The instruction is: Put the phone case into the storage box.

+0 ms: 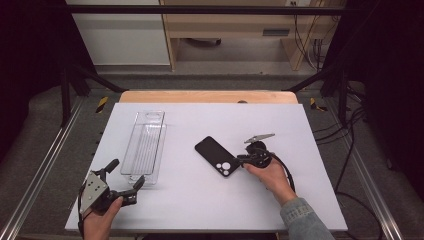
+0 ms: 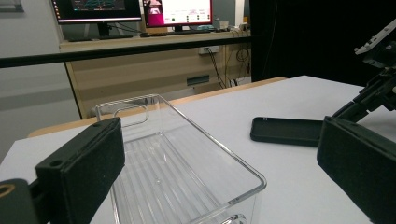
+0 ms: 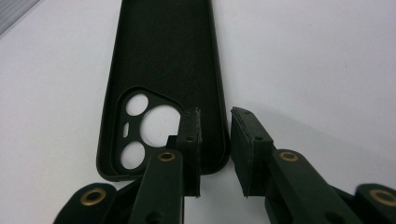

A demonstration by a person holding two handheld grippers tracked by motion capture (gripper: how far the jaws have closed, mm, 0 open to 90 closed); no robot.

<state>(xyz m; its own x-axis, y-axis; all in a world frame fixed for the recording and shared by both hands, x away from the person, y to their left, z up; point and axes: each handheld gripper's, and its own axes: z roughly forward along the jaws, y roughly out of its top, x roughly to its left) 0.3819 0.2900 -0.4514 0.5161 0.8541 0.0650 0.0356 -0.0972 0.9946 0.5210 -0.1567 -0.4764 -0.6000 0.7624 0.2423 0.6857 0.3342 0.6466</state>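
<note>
Phone case (image 1: 217, 155), black, lies flat mid-table, camera-hole end toward my right hand (image 1: 270, 175), which reaches in low from the right. My right gripper (image 3: 215, 135) straddles the case's side wall, one jaw inside, one outside; a narrow gap shows, contact unclear. Left gripper (image 1: 128, 176) rests spread wide by the clear tray (image 1: 144, 145).

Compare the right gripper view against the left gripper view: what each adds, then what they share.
Right gripper view: the camera cutouts in the phone case, with the right gripper holding its jaws astride the case's side wall. Left gripper view: a clear tray and monitors in the background. Shared: the phone case and the white table.
</note>
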